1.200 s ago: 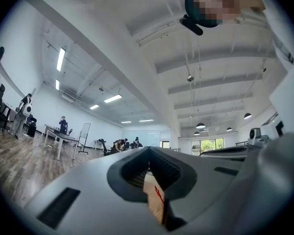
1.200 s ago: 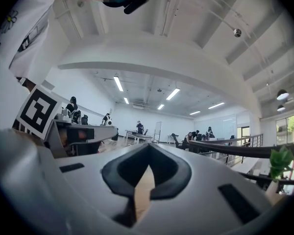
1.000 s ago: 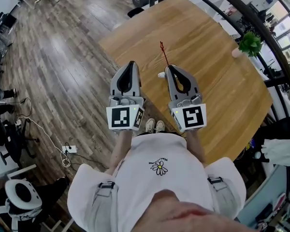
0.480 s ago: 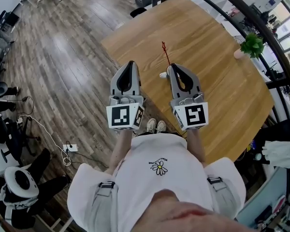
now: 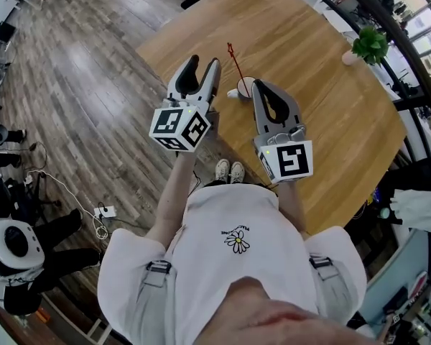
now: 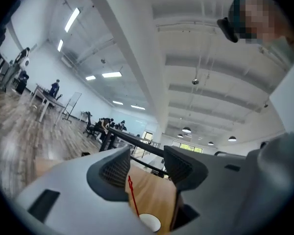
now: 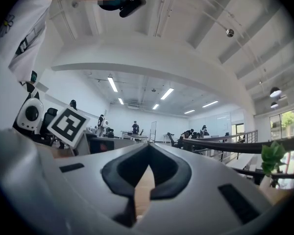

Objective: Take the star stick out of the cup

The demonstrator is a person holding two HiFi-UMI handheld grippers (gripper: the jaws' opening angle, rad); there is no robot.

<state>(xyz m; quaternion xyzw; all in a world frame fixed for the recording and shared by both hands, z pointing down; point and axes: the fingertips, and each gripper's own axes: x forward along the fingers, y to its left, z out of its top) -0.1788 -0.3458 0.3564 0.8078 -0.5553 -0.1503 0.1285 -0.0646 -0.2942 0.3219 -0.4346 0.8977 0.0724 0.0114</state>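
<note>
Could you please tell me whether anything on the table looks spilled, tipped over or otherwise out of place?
Nothing stands out. The cup stands upright on the wooden table with the red star stick leaning in it, and the potted plant stands upright near the table's edge. No spill or damage shows.

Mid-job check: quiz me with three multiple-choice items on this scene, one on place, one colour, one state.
1. The cup stands on: A the floor; B the wooden table; C a chair.
2. The star stick is: A blue; B red; C yellow.
3. The right tongs are: A shut, empty; B wide open; C clamped on the stick.
Answers: 1 B, it sits on the tabletop; 2 B, a red rod rises from the cup; 3 A, jaws meet, nothing between.
</note>
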